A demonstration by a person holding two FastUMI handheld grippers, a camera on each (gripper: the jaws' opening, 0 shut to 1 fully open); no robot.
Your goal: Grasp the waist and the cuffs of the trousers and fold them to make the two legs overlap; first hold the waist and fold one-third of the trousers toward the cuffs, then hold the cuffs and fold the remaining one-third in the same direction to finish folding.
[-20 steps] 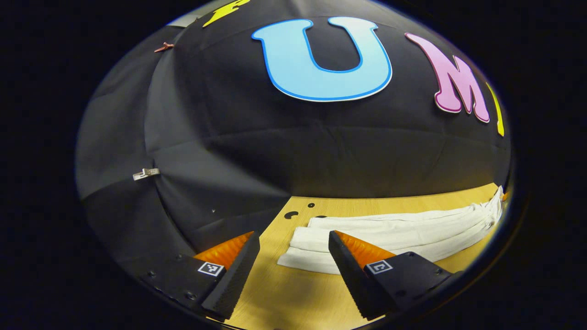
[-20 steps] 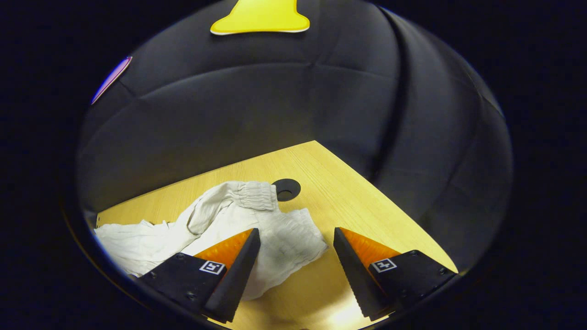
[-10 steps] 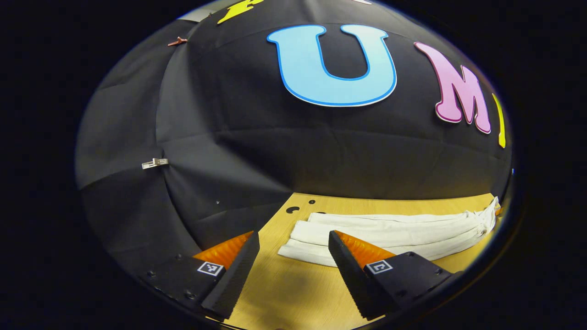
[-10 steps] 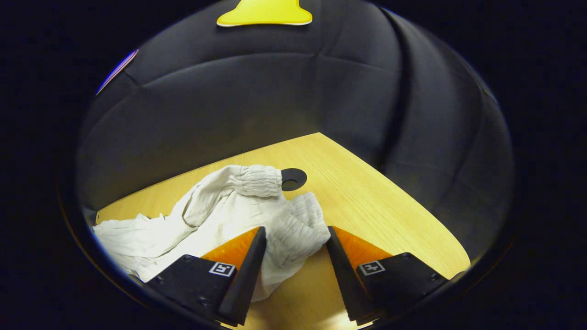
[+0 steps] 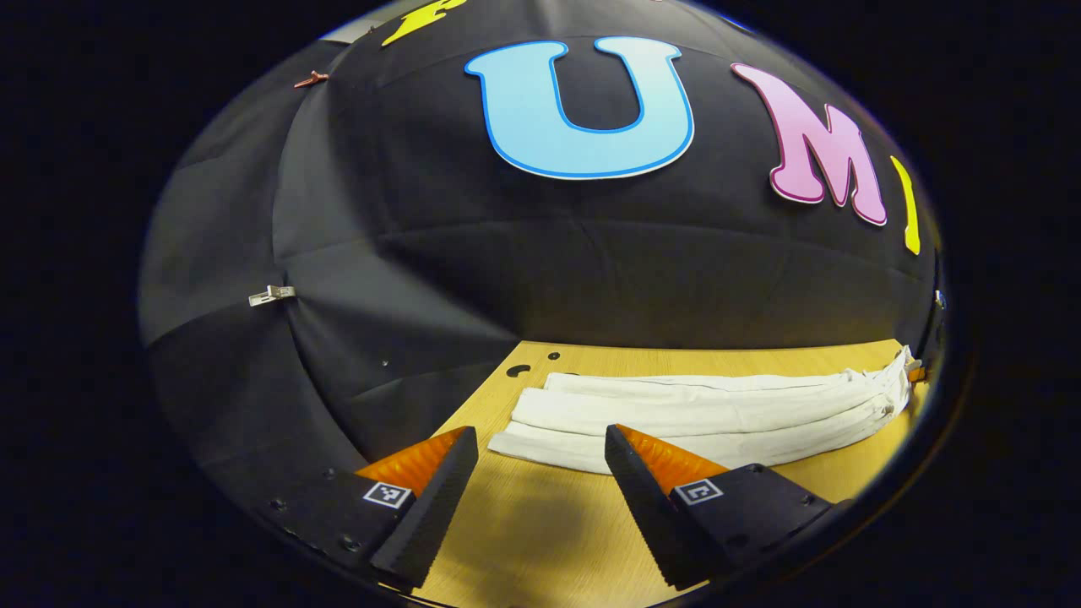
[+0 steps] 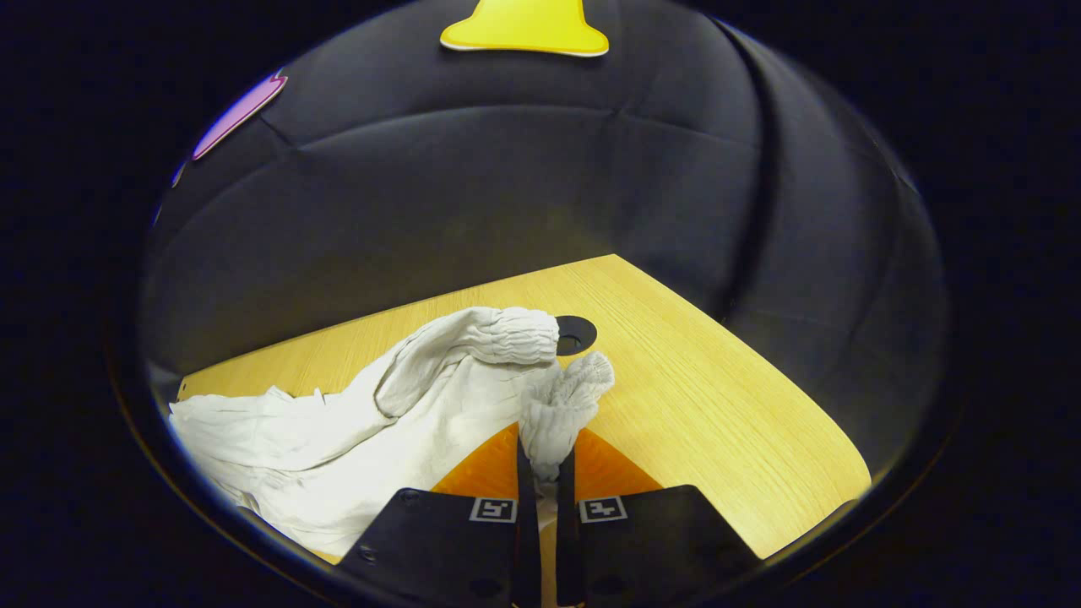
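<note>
Now right hand-held gripper (image 6: 540, 473) pinches trousers (image 6: 405, 414) waistband; legs trail leftward.

Recording booth, staged rather than domestic. Walls: black cloth (image 5: 524, 279) draped on all sides, pinned with small clips (image 5: 270, 295). Furnishing: one pale wood-grain worktop (image 6: 718, 405) with round cable hole (image 6: 575, 334).

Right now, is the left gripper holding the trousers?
No, in the left gripper view the left gripper is open over the bare table, and the white trousers lie beyond its fingertips, untouched.
</note>
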